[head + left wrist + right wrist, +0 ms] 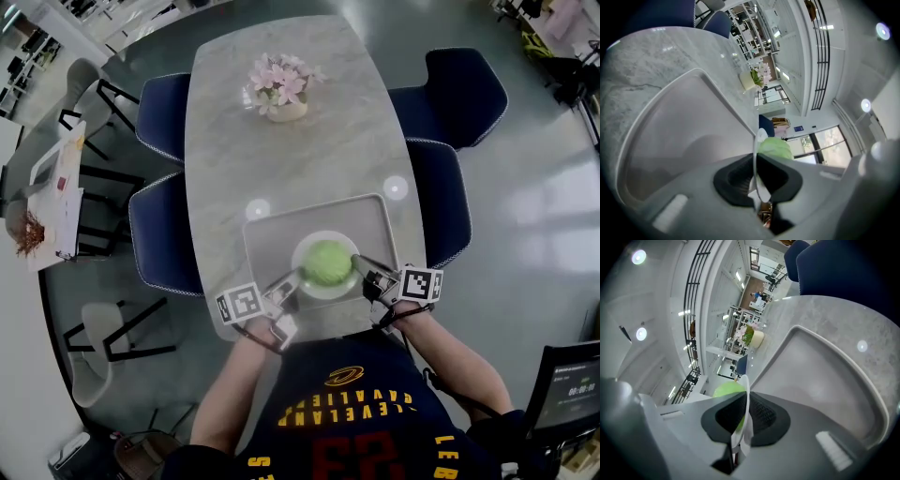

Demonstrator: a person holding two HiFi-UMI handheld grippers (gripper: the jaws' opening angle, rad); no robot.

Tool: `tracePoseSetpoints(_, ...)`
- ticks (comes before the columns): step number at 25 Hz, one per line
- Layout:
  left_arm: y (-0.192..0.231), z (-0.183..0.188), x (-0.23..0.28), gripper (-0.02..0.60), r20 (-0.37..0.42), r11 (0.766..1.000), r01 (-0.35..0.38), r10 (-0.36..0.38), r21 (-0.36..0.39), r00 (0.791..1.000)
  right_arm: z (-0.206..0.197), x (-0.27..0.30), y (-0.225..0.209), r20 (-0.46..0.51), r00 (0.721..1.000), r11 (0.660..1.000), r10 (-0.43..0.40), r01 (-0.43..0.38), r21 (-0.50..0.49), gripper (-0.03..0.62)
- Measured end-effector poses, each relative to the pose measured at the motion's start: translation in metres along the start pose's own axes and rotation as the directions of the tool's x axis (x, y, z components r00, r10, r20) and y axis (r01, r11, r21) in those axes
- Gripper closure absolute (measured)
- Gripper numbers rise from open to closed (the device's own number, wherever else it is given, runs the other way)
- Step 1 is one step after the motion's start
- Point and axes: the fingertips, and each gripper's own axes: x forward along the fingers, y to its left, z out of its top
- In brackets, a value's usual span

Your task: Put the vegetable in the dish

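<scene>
A round green vegetable lies in a white dish on a grey tray near the table's front edge. My left gripper is shut on the dish's left rim and my right gripper on its right rim. In the left gripper view, the thin dish rim runs edge-on between the dark pads of the left gripper, with the vegetable behind it. The right gripper view shows the same: the dish rim pinched in the right gripper, the vegetable beyond.
The marble table carries a pot of pink flowers at its far end. Dark blue chairs stand along both sides. The tray's raised rim surrounds the dish.
</scene>
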Motion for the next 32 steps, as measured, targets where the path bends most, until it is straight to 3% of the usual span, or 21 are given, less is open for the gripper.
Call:
tracePoseSetpoints(12, 0.045, 0.008, 0.016, 0.554, -0.032, 0.995, -0.098, 0.097, -0.011, 0.995, -0.002, 0.026, -0.044, -0.058, 0.992, 0.994, -0.112, 0.112, -0.003, 0.563)
tracePoseSetpoints(25, 0.066, 0.005, 0.023, 0.538, -0.079, 0.981, -0.184, 0.188, 0.054, 0.979, -0.007, 0.030, -0.063, -0.109, 0.972, 0.978, -0.207, 0.202, -0.050, 0.559)
tracePoseSetpoints(32, 0.083, 0.001, 0.025, 0.528, -0.099, 0.951, -0.288, 0.299, 0.115, 0.949, -0.013, 0.032, -0.075, -0.156, 0.941, 0.951, -0.299, 0.281, -0.131, 0.554)
